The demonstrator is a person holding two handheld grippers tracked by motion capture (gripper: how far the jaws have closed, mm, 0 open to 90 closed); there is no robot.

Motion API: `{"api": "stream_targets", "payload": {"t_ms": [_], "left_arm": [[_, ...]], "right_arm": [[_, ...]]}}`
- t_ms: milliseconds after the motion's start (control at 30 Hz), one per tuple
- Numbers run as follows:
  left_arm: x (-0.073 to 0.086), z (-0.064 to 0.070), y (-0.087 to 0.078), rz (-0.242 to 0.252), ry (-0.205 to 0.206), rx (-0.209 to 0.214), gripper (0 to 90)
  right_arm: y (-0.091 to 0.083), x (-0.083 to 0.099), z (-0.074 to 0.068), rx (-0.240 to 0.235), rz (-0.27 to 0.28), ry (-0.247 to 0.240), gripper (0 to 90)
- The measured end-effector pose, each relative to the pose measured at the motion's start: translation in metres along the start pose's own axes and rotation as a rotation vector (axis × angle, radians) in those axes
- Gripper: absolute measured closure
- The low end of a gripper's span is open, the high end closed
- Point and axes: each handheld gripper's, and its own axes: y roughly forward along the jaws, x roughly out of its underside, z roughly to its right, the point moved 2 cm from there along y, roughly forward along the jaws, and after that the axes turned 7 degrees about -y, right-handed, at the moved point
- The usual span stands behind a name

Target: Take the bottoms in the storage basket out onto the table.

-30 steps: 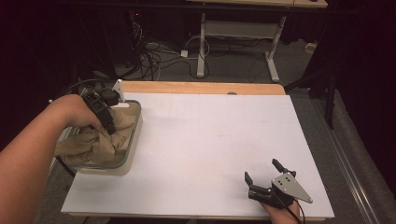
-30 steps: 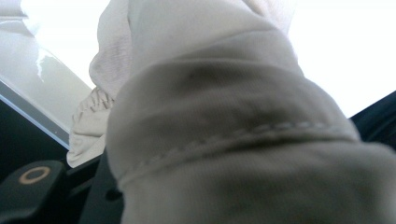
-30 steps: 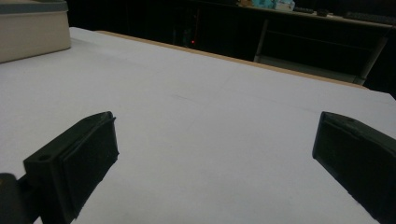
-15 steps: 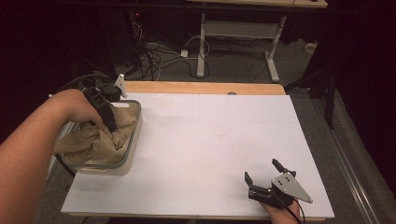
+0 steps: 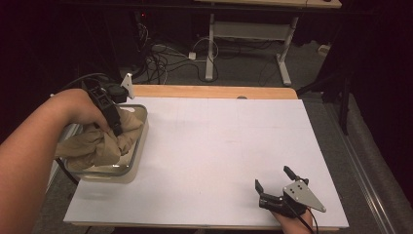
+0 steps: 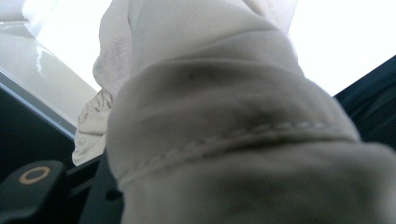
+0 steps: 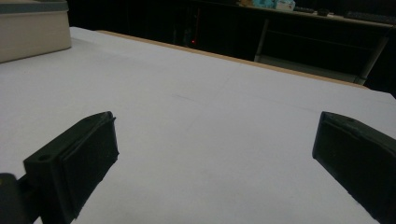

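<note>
Currently: left gripper (image 5: 116,127) buried in beige cloth (image 5: 97,144) heaped in glass dish (image 5: 139,148) at bench (image 5: 209,146) left edge; jaws hidden by fabric, state impossible to tell. Right gripper (image 5: 272,187) idle near front edge, jaws spread, empty. Risks: snagged fold dragging dish off edge; loose cloth slipping free on lifting.

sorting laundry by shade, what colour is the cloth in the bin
Beige, a light tan cloth; the high view shows it best, bunched in the bin.
</note>
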Motion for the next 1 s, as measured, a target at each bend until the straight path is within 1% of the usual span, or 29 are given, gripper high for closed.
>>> {"api": "stream_targets", "payload": {"t_ms": [233, 500, 567, 700, 733, 900, 1000], "left_arm": [[0.000, 0.004, -0.006, -0.004, 0.001, 0.000, 55.6], [-0.001, 0.010, -0.017, -0.007, 0.007, -0.006, 55.6], [-0.001, 0.012, -0.021, -0.007, 0.013, -0.006, 55.6], [-0.003, 0.016, -0.022, -0.006, 0.020, -0.002, 55.6], [-0.005, 0.019, -0.024, -0.004, 0.027, 0.000, 55.6], [-0.008, 0.025, -0.027, -0.004, 0.035, -0.006, 55.6], [-0.010, 0.029, -0.033, 0.001, 0.044, -0.016, 55.6]], "right_arm": [[0.000, 0.000, 0.000, 0.000, 0.000, 0.000, 1.1], [0.000, 0.000, 0.000, -0.002, 0.000, 0.000, 1.1], [0.000, 0.000, 0.000, -0.001, 0.001, 0.000, 1.1], [0.000, 0.000, 0.000, -0.001, -0.001, 0.001, 1.1], [0.000, 0.000, -0.001, -0.002, -0.002, 0.000, 1.2], [0.000, 0.000, -0.001, -0.003, -0.002, -0.002, 1.2], [0.000, 0.000, 0.000, -0.002, -0.001, 0.000, 1.2]]}}
